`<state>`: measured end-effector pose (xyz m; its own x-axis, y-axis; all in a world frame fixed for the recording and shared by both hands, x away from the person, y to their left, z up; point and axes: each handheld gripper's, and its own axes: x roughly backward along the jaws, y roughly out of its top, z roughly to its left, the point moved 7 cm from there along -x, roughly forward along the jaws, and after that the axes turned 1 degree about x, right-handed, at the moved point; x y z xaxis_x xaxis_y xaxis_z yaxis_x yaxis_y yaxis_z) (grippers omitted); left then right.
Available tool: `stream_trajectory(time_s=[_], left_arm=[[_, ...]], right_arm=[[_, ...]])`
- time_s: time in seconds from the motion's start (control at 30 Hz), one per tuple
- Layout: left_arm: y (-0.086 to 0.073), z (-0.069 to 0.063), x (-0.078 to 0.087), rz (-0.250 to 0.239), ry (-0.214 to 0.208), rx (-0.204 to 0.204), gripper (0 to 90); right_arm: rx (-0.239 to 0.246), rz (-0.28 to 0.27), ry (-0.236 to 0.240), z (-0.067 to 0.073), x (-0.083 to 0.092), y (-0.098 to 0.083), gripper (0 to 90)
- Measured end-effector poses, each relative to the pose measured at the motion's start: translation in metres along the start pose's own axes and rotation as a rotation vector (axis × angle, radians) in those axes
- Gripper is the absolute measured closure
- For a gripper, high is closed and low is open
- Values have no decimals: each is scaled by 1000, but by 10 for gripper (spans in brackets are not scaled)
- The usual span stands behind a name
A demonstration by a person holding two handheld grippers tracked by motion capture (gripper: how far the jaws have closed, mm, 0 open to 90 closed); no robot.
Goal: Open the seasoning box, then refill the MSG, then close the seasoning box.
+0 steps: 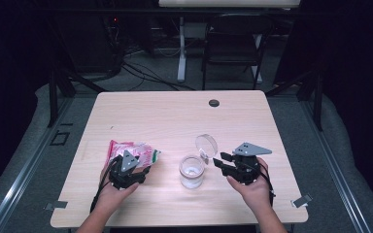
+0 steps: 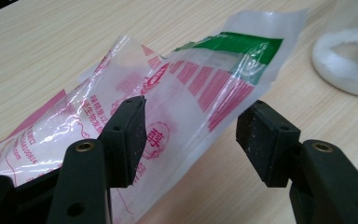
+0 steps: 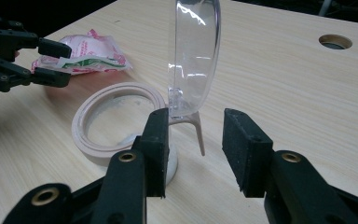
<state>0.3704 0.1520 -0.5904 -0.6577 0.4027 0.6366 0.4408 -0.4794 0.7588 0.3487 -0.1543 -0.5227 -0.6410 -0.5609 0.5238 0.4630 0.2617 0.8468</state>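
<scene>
Open glass jar (image 1: 192, 171) on a wooden desk (image 1: 175, 116), hinged clear lid (image 1: 207, 144) raised, red-and-green plastic packet (image 1: 132, 151) well left of the jar, left gripper (image 1: 137, 171) fingers spread around the packet's edge, right gripper (image 1: 218, 161) fingers parted just right of the jar

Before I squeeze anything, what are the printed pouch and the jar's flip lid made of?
Red-and-green printed pouch: thin glossy plastic film, judging by its creases and see-through patches. Clear round flip lid: probably rigid transparent plastic, given its sharp glints and held shape, though glass cannot be excluded.

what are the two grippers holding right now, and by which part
Nothing is clamped. The left gripper stands open around the plastic packet's edge; the right gripper stands open at the jar's lid hinge.
</scene>
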Motion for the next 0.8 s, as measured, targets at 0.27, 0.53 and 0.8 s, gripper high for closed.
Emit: stream_trajectory(time_s=[0.27,0.53,0.8], left_arm=[[1,6,-9,11,37,-11,430],[5,9,-18,22,48,-15,433],[8,12,-25,24,59,-9,469]], right_arm=[[-10,-6,-11,-1,4,-4,608],[-6,-10,-5,-1,9,-8,638],[-3,0,-9,-1,14,-13,661]])
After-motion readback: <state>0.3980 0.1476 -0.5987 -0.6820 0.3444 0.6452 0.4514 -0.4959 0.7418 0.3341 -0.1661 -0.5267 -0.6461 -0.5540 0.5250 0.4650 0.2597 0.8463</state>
